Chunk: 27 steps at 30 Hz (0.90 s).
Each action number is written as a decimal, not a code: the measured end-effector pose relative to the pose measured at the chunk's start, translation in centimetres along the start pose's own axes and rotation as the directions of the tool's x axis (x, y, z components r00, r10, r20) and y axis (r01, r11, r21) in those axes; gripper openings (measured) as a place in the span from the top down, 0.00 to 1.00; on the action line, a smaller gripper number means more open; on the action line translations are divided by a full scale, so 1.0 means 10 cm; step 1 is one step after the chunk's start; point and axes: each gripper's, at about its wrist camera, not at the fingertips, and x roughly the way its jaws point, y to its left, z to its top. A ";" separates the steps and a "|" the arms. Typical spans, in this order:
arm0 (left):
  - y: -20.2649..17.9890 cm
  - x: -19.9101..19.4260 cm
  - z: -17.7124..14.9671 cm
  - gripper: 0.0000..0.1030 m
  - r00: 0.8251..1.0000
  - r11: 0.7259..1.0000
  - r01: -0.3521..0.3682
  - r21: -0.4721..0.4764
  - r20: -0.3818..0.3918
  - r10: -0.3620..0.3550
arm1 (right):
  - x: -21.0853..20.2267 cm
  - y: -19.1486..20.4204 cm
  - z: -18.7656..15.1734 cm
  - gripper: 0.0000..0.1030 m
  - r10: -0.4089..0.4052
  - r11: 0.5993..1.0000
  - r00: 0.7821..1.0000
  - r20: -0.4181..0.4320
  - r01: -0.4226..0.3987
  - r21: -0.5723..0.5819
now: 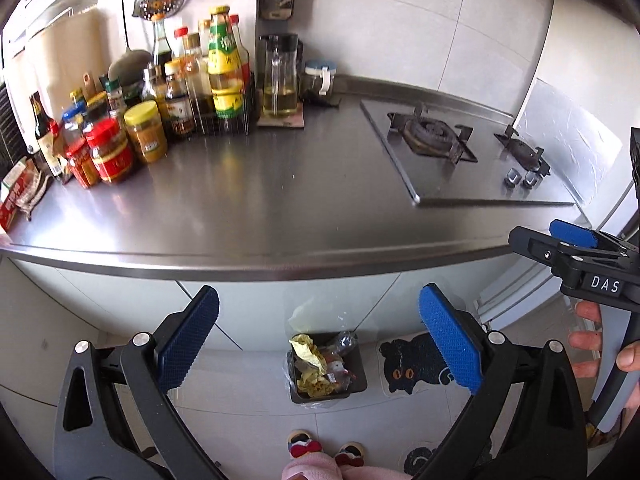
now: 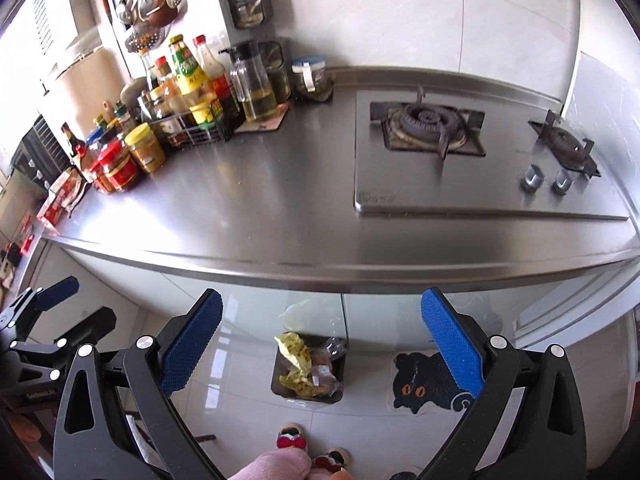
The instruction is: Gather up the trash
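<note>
Both your left gripper [image 1: 318, 340] and right gripper [image 2: 322, 340] gape empty above the full bin [image 1: 326, 364]; scan the worktop [image 1: 260, 200] edges for leftover trash.

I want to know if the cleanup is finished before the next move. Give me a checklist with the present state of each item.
1. Left gripper empty, jaws wide apart: ok.
2. Right gripper empty, jaws wide apart: ok.
3. Trash in the bin on the floor, yellow wrapper on top of the pile: ok.
4. Open stretch of the counter in front of the jars free of loose trash: ok.
5. Far left end of the counter, where a red packet lies: cannot tell whether it is trash.
6. Floor around the bin free of dropped scraps: ok as far as visible; the grippers hide part of it.
</note>
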 end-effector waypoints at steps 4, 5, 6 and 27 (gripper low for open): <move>-0.06 -0.34 0.28 0.08 0.996 0.999 -0.035 0.027 0.084 0.033 | -0.40 0.04 0.19 0.03 -0.036 0.999 0.997 0.070 0.036 0.008; -0.07 -0.43 0.35 0.08 0.994 0.999 -0.041 0.031 0.105 0.038 | -0.50 0.04 0.22 0.03 -0.051 0.999 0.995 0.091 0.050 0.011; -0.08 -0.50 0.39 0.08 0.991 0.998 -0.047 0.031 0.127 0.043 | -0.59 0.05 0.26 0.03 -0.063 0.998 0.992 0.109 0.062 0.011; -0.08 -0.88 0.67 0.08 0.981 0.995 -0.094 -0.019 0.171 0.096 | -0.98 0.28 0.45 0.03 -0.173 0.985 0.971 0.167 0.173 0.015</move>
